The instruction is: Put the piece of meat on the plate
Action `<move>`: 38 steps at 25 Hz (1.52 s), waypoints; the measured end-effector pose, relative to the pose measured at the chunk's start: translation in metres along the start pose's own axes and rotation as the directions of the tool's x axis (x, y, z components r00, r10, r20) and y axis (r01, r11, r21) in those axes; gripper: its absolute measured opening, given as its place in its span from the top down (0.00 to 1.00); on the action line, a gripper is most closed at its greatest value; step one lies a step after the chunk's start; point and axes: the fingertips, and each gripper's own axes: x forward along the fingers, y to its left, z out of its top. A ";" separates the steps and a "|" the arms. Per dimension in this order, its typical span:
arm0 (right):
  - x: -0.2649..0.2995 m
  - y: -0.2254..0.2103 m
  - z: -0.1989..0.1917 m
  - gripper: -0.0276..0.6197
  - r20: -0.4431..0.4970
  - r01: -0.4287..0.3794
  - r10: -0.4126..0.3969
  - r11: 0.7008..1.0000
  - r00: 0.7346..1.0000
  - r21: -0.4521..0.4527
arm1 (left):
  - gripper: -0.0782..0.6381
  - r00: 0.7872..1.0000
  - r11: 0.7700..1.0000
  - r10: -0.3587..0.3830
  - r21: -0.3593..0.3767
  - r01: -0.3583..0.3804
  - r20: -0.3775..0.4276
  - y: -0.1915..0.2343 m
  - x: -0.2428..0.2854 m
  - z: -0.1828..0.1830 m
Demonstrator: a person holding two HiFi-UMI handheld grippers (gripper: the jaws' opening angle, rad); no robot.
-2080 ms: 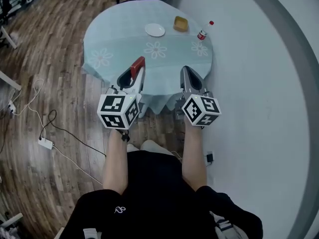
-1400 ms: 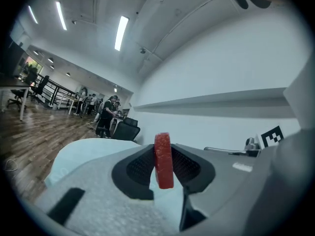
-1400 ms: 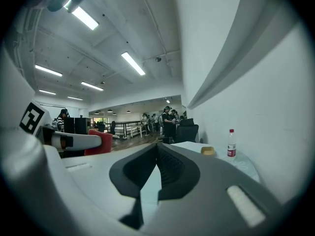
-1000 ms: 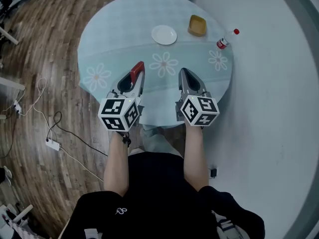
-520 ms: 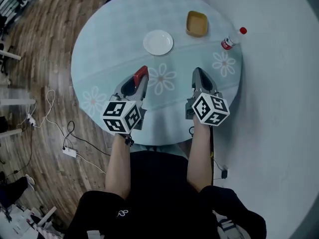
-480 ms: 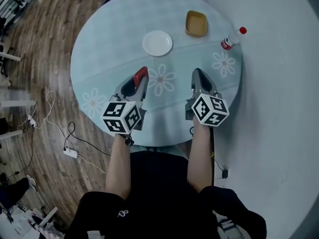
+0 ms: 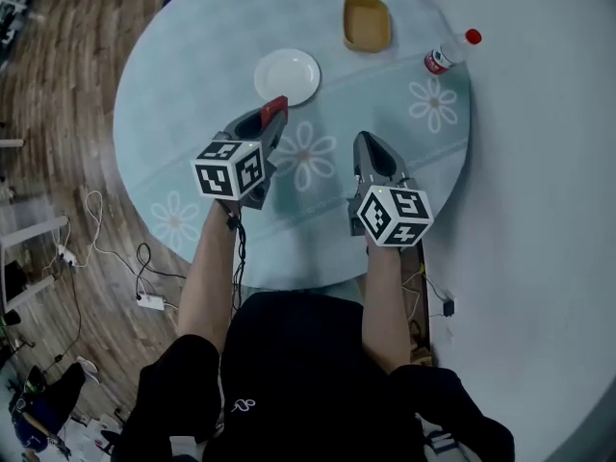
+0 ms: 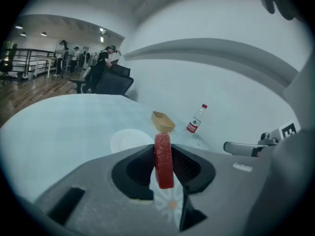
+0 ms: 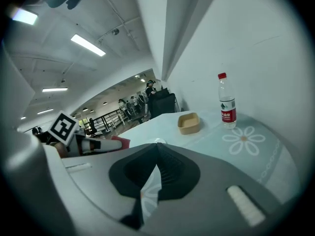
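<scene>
Round table (image 7: 183,94), seen from above, covered with a pale blue-green cloth printed with white daisies. It stands where plank wood flooring (image 7: 58,75) on the left meets a smooth pale grey floor (image 7: 539,181) on the right.

On the cloth are a small white round plate (image 7: 287,76), glossy and bare, and a tan rectangular dish (image 7: 367,23) with rounded corners and a raised rim. A clear plastic bottle (image 7: 449,53) with a red cap and red label stands upright near the far right edge.

Left gripper (image 7: 270,121): matt grey shell with dark ribbed pads and a cube of black-and-white square markers at the rear. Its jaws are clamped on the piece of meat (image 8: 164,163), a flat, dull red slab with rounded ends. The slab is held on edge between the pads and sticks out past the fingertips.

In the head view the slab's far end sits at the plate's near rim, above the cloth. In the left gripper view the plate lies just beyond the slab and to its left.

Right gripper (image 7: 366,142): same build, jaws closed tip to tip with nothing between them. It is over a daisy print, well apart from the plate.
</scene>
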 end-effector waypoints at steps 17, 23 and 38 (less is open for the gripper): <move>-0.011 -0.041 -0.019 0.95 -0.033 0.141 -0.140 0.989 0.990 0.054 | 0.76 0.968 0.972 -0.100 -0.230 0.045 -0.229 0.064 0.128 0.000; -0.009 -0.032 -0.017 0.95 -0.036 0.126 -0.124 0.991 0.992 0.041 | 0.62 0.965 0.996 0.010 -0.085 -0.033 -0.261 0.085 0.120 0.002; 0.001 0.033 0.034 0.95 0.062 -0.033 0.037 0.998 0.997 -0.056 | 0.70 0.988 0.993 0.084 0.073 -0.094 0.128 0.039 -0.006 0.085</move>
